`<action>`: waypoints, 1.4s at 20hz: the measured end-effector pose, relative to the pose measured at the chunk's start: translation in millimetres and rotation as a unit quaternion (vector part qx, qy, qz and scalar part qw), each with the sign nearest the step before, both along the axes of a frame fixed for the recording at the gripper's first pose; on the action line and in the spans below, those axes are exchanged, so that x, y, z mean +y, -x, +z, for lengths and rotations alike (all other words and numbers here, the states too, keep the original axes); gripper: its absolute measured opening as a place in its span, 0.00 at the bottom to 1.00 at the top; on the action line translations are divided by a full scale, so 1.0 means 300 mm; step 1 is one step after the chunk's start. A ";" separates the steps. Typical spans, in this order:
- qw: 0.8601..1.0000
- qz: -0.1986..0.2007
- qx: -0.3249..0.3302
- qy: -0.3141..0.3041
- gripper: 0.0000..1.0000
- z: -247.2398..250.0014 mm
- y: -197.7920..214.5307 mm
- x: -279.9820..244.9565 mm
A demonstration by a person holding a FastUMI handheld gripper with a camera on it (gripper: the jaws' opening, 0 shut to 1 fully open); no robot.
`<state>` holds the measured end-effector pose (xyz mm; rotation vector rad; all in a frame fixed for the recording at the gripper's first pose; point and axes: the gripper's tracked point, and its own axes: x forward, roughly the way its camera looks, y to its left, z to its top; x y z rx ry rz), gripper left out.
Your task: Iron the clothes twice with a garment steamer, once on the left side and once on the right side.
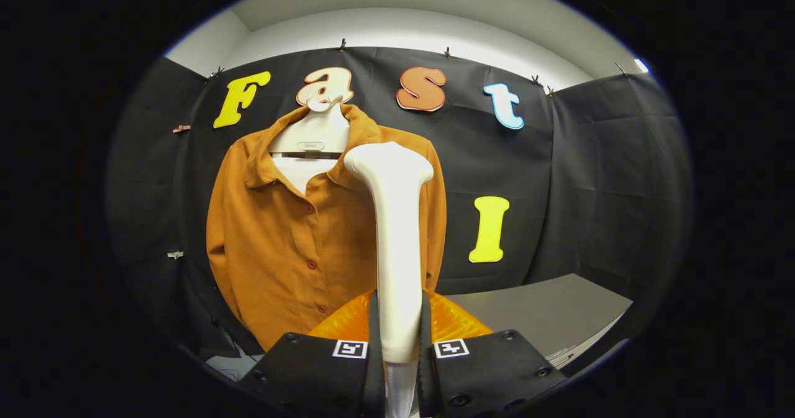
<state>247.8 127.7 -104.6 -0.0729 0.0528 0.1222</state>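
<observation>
A white garment steamer (395, 231) stands upright between my fingers, its handle clamped by my gripper (397, 337), which is shut on it. The steamer's head (389, 163) is level with the right shoulder of a rust-orange buttoned shirt (292, 244). The shirt hangs on a white hanger (313, 133) against the black cloth wall, beyond the fingers and mostly to their left. The steamer covers part of the shirt's right side. How far the steamer head is from the fabric I cannot tell.
A grey tabletop (546, 318) lies low to the right, beyond the fingers. The black cloth wall (596, 182) closes the booth behind and on both sides. Small clips (175, 254) hold the cloth at the left.
</observation>
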 end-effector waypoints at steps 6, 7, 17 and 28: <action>1.000 -0.009 0.019 0.010 0.24 -0.103 -0.069 0.030; 1.000 -0.010 0.024 0.012 0.24 -0.119 -0.077 0.032; 0.995 -0.014 0.091 0.027 0.24 -0.362 -0.100 0.035; 0.985 -0.018 0.171 0.033 0.24 -0.682 -0.003 0.037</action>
